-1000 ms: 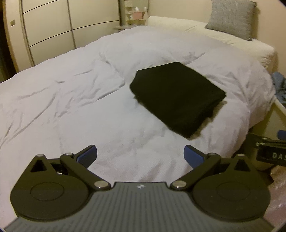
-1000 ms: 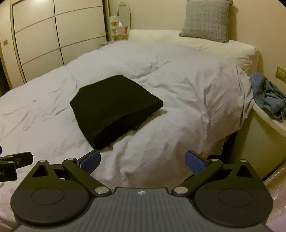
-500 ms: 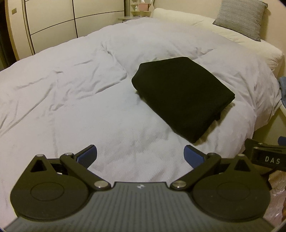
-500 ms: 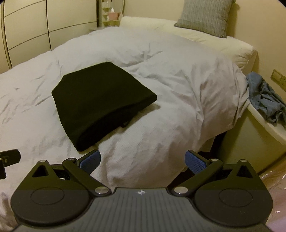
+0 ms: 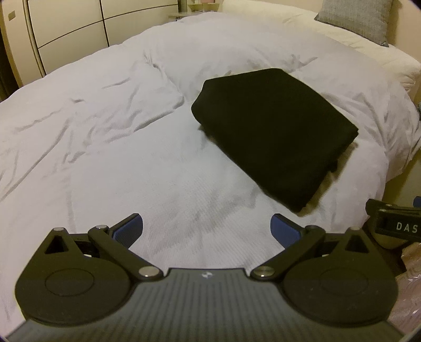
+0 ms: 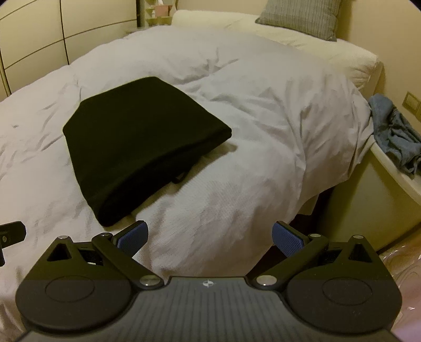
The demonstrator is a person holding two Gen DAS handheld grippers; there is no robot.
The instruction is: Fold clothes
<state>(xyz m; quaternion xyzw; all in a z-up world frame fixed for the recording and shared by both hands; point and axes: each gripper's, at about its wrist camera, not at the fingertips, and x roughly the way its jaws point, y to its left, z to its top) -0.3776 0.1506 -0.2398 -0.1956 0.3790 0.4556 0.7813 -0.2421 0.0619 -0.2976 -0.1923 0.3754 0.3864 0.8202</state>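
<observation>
Folded black fabric garment (image 5: 271,131) (image 6: 139,142) lay flat as a thick, roughly rectangular bundle on the white quilted duvet (image 5: 118,147) (image 6: 263,110) that covered the bed. All positions below are given relative to that bundle. One small loose edge protruded from beneath its near corner in the right wrist view.

Left gripper (image 5: 206,227) hovered near the bundle, on the side closest to the foot of the bed and apart from it; its jaws stood wide apart and held nothing. Blue pads (image 5: 129,229) showed on the fingertips.

Right gripper (image 6: 209,234) hovered just beyond the bundle's near corner, above the duvet edge, not in contact; its jaws were likewise spread wide and empty.

Behind the bundle, at the head of the bed, a grey woven cushion (image 5: 355,18) (image 6: 300,19) rested on a cream pillow (image 6: 315,50). A crumpled blue-grey cloth (image 6: 394,134) lay well apart from the bundle, on a pale ledge beside the bed. Cream panelled wardrobe doors (image 5: 79,29) stood beyond the far side of the bed.
</observation>
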